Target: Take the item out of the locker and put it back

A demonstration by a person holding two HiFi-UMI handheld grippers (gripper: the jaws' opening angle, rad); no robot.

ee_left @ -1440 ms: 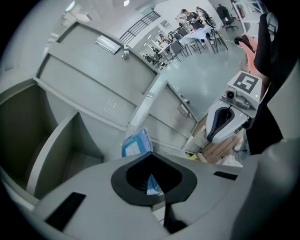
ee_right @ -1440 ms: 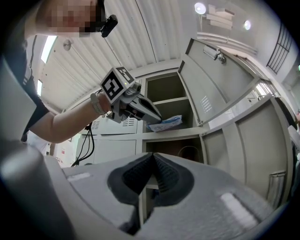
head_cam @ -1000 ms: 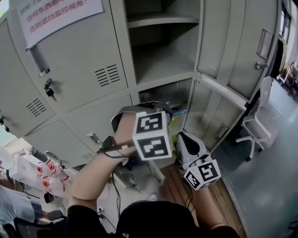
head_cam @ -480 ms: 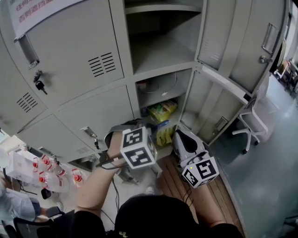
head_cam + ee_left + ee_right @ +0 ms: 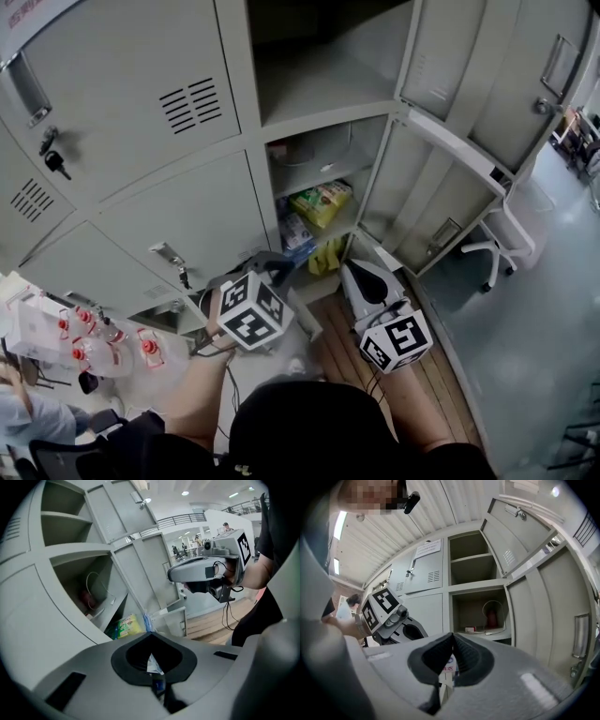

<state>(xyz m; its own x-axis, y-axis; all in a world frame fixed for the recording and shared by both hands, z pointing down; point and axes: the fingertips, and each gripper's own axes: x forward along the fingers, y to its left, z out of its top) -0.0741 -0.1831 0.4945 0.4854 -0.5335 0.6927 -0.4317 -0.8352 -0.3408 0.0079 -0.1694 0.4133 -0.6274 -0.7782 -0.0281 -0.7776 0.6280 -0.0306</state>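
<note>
The item, taken here to be the green-and-yellow packet [image 5: 322,201], lies on the lower shelf of the open locker [image 5: 169,220]. By that reading nothing is out yet, and both the taking and the returning remain. The locker is matt grey sheet steel, flat-panelled with louvred vents, and its door [image 5: 448,192] stands out at three o'clock of the packet. The packet looks like crinkly glossy film and sits at one o'clock from the left gripper [image 5: 272,265]. The left gripper and the right gripper [image 5: 349,269] are both clenched on nothing.

Bright, even light (fisheye-warped edges)
</note>
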